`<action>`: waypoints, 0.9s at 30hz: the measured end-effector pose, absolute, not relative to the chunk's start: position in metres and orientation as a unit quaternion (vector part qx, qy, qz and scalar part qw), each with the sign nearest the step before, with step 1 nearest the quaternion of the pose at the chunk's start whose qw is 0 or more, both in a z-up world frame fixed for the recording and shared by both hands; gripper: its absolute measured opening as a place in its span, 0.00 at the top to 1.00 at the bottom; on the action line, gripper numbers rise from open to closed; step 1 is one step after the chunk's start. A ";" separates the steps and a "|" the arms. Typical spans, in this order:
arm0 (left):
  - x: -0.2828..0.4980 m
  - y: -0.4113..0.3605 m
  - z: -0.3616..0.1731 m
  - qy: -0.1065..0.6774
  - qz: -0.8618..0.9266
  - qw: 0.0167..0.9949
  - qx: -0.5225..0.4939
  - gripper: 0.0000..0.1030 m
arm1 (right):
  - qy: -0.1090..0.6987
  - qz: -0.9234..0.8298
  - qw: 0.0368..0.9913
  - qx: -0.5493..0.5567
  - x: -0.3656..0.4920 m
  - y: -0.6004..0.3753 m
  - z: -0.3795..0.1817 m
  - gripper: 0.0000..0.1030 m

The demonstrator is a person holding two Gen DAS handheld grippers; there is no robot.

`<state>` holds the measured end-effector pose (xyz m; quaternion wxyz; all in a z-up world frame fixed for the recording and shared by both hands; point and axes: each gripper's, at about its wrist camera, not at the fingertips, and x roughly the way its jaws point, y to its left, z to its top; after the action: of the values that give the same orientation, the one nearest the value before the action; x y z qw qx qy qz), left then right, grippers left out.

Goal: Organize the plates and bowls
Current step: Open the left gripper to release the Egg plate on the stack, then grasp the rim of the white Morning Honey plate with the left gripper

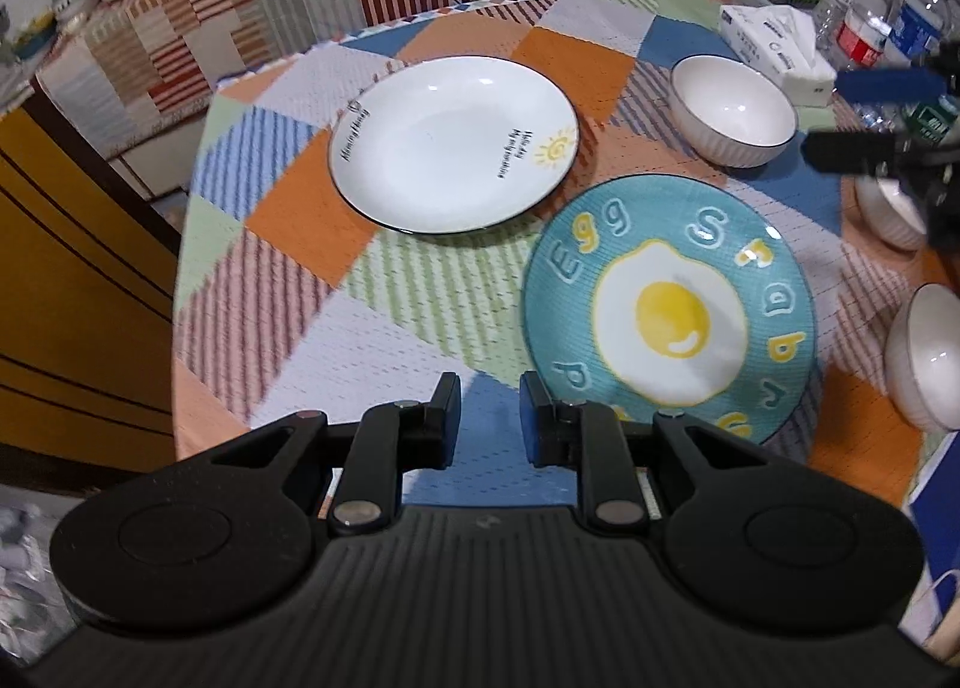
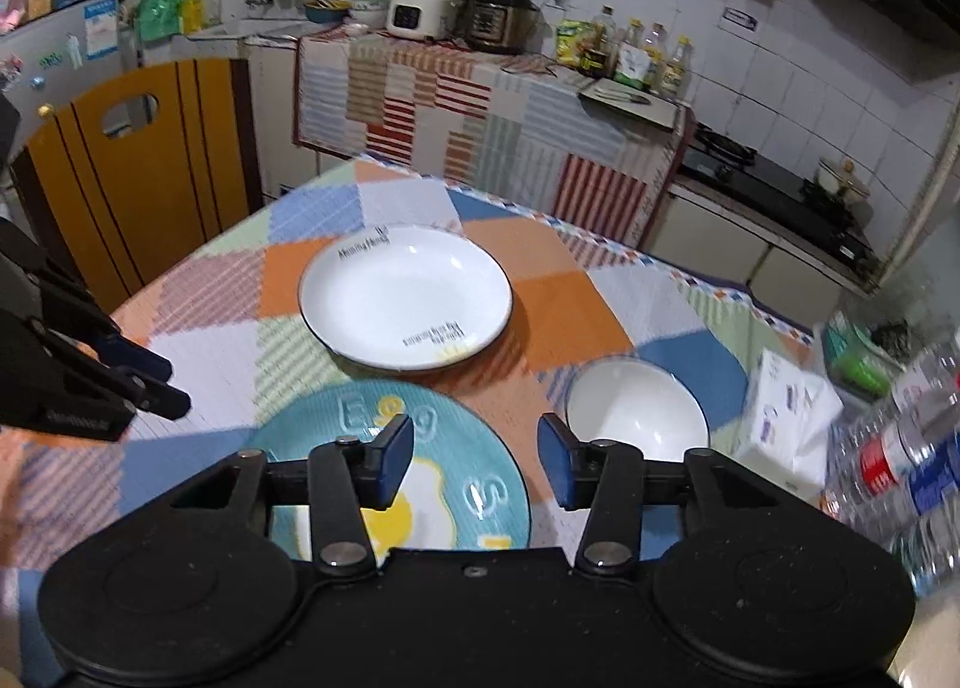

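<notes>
You hold both tongs empty above the table, left gripper (image 1: 490, 418) narrowly apart, right gripper (image 2: 475, 463) wider, because egg plate (image 1: 669, 307), white plate (image 1: 453, 144) and bowl (image 1: 733, 108) lie unstacked.

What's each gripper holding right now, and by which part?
Nothing. The left gripper has a narrow gap with only tablecloth visible through it. The right gripper stands open above the egg plate, no pad touching it.
</notes>
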<state>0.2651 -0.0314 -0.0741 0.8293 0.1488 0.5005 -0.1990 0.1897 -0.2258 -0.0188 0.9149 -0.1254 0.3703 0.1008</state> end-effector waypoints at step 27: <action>0.420 0.018 -0.154 0.493 -0.127 0.861 0.000 0.48 | 0.485 0.079 0.871 0.012 0.363 -0.215 -0.133 0.38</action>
<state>0.4198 0.0182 -0.1540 0.8608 -0.0001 0.4927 -0.1274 0.3632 -0.2154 -0.1325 0.8711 0.0118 0.4847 0.0786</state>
